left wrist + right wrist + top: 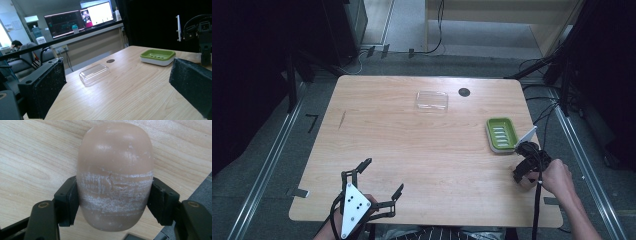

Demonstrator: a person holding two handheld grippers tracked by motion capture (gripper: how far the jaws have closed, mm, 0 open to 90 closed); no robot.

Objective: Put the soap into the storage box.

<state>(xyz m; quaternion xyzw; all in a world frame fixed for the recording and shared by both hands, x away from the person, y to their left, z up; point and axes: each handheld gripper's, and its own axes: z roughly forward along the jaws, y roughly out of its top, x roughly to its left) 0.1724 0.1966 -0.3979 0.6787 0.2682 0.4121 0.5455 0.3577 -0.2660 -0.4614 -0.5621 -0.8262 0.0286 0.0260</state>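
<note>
A tan oval bar of soap (115, 175), scuffed white across its middle, sits between the jaws of my right gripper (115, 203), which is shut on its two sides above the wood tabletop. This right gripper (524, 172) is near the table's right edge, just in front of a green soap dish (501, 134) on a white base. The dish (157, 56) is empty. A clear plastic lid (432, 100) lies at the far middle of the table. My left gripper (384, 175) hovers at the near left edge, open, with nothing between its jaws.
The wooden table (412, 150) has a dark round hole (464, 92) near its far edge, right of the lid (94, 73). Cables and dark stands ring the table on the floor. A counter with monitors (82, 17) stands beyond the far edge.
</note>
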